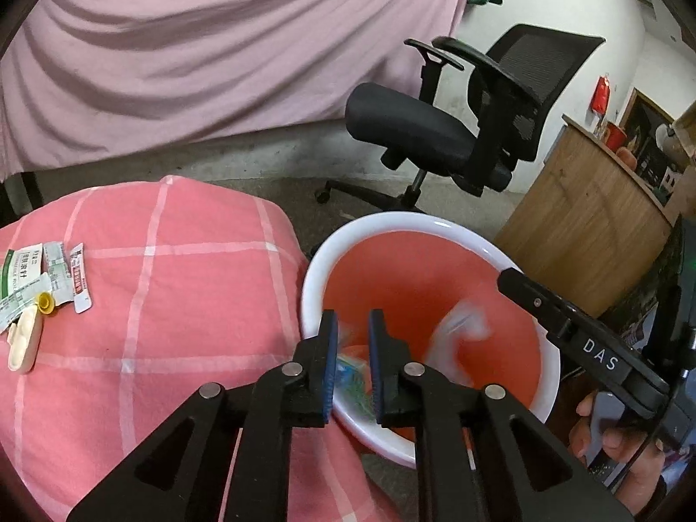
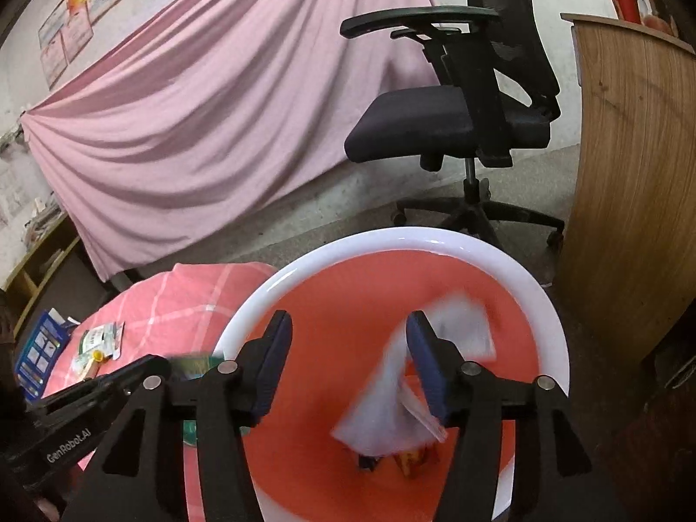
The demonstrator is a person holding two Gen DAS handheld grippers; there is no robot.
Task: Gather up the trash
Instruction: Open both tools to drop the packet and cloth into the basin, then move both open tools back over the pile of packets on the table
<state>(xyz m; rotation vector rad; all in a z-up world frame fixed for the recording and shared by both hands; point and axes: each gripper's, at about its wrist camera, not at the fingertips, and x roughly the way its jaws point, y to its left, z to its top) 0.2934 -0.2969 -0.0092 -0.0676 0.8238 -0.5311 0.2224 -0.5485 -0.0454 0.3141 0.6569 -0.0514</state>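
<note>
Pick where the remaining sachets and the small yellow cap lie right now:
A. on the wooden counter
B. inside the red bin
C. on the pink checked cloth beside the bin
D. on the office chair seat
C: the sachets and yellow cap sit on the pink checked cloth, left of the red bin in the left wrist view.

The bin (image 2: 435, 241) has a white rim and an orange-red inside. Beside it, the bedcover (image 1: 174, 304) is salmon pink with a wide check of pale lines. The draped sheet (image 1: 195, 43) behind is plain pale pink. The office chair (image 1: 456, 122) is black (mesh back, dark seat), and the cabinet (image 2: 630, 174) is brown wood grain. Each hand-held gripper (image 1: 352, 361) is black with blue pads (image 2: 274, 365). The sachets (image 1: 52, 269) are white with green and red print.
</note>
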